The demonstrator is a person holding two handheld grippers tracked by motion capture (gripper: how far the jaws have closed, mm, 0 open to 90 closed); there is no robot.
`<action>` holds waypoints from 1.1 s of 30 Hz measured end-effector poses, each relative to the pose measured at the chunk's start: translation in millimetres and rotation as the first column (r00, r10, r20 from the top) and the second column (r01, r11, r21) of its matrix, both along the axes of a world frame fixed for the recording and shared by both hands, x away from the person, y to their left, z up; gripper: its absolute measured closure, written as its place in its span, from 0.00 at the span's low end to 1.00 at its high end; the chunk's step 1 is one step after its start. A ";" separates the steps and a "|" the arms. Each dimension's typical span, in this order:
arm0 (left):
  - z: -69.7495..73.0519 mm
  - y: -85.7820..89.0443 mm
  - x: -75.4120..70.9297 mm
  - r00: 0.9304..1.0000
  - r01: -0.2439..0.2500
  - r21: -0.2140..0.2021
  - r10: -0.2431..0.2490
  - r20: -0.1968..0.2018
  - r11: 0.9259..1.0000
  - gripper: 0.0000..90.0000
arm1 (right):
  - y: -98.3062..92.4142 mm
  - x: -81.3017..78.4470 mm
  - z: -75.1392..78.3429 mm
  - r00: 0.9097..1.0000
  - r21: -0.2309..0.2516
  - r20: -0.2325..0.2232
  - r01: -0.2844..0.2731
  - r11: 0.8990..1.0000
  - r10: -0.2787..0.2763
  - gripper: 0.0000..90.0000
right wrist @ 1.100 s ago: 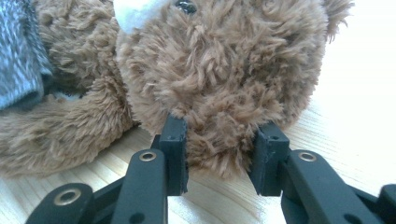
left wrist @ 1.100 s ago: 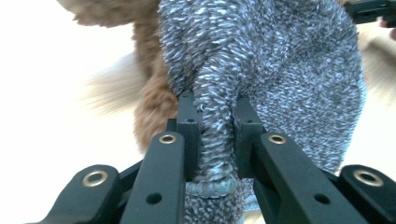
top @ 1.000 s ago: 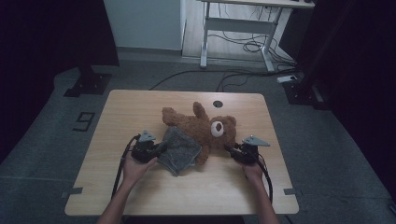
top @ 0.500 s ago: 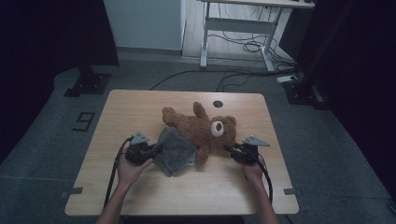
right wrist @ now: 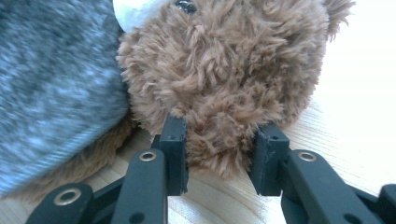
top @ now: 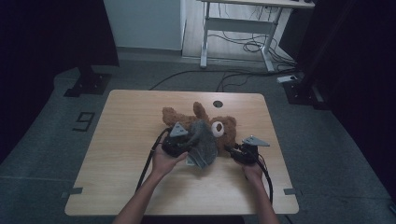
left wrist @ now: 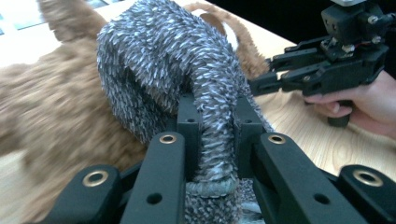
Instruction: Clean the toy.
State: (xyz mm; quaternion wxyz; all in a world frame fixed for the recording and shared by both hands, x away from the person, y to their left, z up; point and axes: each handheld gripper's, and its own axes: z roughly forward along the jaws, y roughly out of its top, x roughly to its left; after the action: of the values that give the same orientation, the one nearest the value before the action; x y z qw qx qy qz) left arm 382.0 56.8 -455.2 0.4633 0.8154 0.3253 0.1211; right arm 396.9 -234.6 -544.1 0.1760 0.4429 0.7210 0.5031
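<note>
my left fingers (left wrist: 212, 140), clenched on the grey garment (top: 201, 142), have just pulled it over the teddy bear (top: 224, 127); right fingers (right wrist: 219, 161) pin its head for dressing.

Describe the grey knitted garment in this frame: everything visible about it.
The grey knitted garment looks like soft, fuzzy, flecked knit with a rolled hem. It drapes over the brown teddy bear, which lies on the wooden table. The left gripper is shut on a bunched fold near the hem, lifting it into an arch. The right gripper clamps the bear's head, beside the cloth.
</note>
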 end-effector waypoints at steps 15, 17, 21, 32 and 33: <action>-27.4 -54.8 6.9 0.999 0.047 0.112 -0.044 -0.021 0.993 0.86 | -0.3 0.6 -1.5 1.000 0.007 -0.010 0.003 1.000 -0.003 0.71; -28.0 -54.7 8.6 0.999 0.035 0.139 -0.032 -0.024 0.990 0.86 | -0.5 0.6 -1.5 1.000 0.005 -0.011 0.002 1.000 -0.002 0.71; -31.9 -43.6 13.7 0.999 -0.002 0.148 0.010 -0.053 0.989 0.86 | -0.7 0.7 -1.4 1.000 0.003 -0.011 0.000 1.000 0.000 0.71; -30.2 2.2 1.3 0.995 -0.103 0.216 0.102 0.014 0.971 0.86 | -1.5 0.7 -1.3 1.000 0.000 -0.015 -0.006 1.000 0.006 0.71; -29.9 8.6 0.3 0.994 -0.113 0.215 0.113 0.015 0.970 0.86 | -1.7 0.8 -1.5 1.000 0.002 -0.015 -0.006 1.000 0.006 0.71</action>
State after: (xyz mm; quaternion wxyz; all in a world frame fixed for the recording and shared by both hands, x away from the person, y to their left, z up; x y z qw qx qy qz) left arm 382.3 65.3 -485.0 0.3649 0.8408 0.3555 0.1830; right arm 397.8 -236.3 -545.6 0.1686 0.4444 0.7232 0.5011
